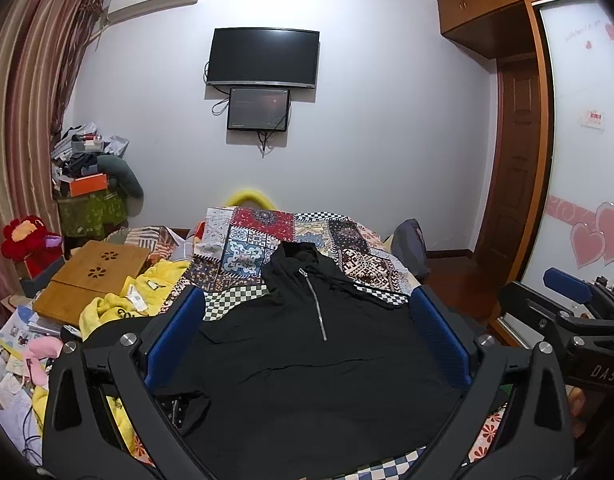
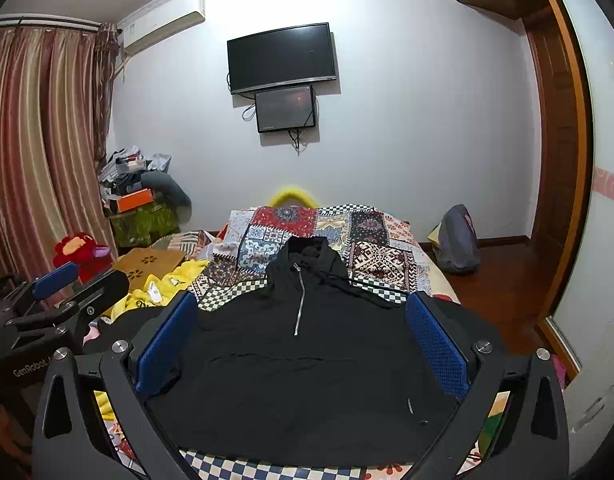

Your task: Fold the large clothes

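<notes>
Right now a black hooded sweatshirt (image 1: 307,360) lies spread flat, front up, on a bed covered by a patchwork bedspread (image 1: 251,236). Its hood points toward the far wall, and a short silver zipper (image 1: 315,304) runs down from the neck. Thin drawstrings trail off to the right of the collar.

Both tools hover above the near part of the garment. The left tool (image 1: 307,332) has its blue-padded fingers (image 1: 175,332) spread wide, one on each side of the sweatshirt's body, and nothing sits between them. The right tool (image 2: 303,336) is likewise wide apart and empty, its fingers (image 2: 437,344) framing the chest and zipper. In the left wrist view, the right tool shows at the right edge; in the right wrist view, the left tool shows at the left edge.

To the left of the sweatshirt lies a yellow garment (image 1: 147,292), crumpled, next to a wooden lap tray (image 1: 91,280) with flower cut-outs. A red plush toy (image 1: 27,240) sits by the striped curtains (image 1: 31,92). On the far wall hang a dark television (image 1: 263,58) and a smaller screen (image 1: 258,109) just below it.
</notes>
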Available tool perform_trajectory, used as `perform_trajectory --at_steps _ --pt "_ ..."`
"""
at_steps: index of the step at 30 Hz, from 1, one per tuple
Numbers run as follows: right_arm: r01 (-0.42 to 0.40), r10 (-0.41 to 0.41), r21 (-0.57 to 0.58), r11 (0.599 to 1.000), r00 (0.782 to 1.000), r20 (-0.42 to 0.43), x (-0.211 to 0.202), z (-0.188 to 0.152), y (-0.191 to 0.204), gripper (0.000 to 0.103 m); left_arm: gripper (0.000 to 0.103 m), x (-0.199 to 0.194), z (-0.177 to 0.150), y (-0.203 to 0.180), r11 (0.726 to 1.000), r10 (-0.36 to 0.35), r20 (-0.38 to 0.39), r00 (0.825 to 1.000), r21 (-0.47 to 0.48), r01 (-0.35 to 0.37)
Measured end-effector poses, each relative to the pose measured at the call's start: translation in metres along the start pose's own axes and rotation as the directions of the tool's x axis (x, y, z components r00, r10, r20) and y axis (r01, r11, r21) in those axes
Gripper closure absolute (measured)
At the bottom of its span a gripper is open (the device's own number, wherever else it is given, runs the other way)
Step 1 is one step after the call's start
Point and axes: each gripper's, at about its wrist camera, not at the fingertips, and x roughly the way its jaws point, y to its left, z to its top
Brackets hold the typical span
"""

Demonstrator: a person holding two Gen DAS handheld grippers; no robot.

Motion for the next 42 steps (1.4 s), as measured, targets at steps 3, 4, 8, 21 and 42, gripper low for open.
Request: perform_trajectory --at_steps 3,4,8,21,42 --pt "0.000 0.000 0.001 1.000 1.000 -0.002 -0.0010 -0.0007 0.0015 0.000 0.000 0.0004 -0.0010 -0.0002 1.000 0.000 -0.003 1.000 0.005 0.000" --pt "0.000 0.000 0.001 1.000 1.000 -0.004 0.0005 0.0004 0.0015 0.000 0.000 0.0005 -0.0012 -0.0004 1.000 0.001 -0.003 1.000 0.006 -0.001" --pt "0.000 0.000 0.000 1.000 1.000 -0.005 0.0012 0.0009 0.0005 0.000 0.000 0.0007 -0.0008 -0.0002 1.000 0.001 -0.004 1.000 0.010 -0.001" --pt "0.001 -0.001 -0.001 1.000 1.000 -0.011 0.0044 -0.0003 0.0017 0.000 0.000 0.0030 -0.0002 -0.0015 1.000 0.000 -0.004 1.000 0.008 0.000" --pt "0.005 -0.005 0.015 1.000 1.000 -0.028 0.0052 -0.0002 -0.0033 0.000 0.000 0.0039 -0.0019 -0.0007 1.000 0.000 -0.004 1.000 0.005 0.000"
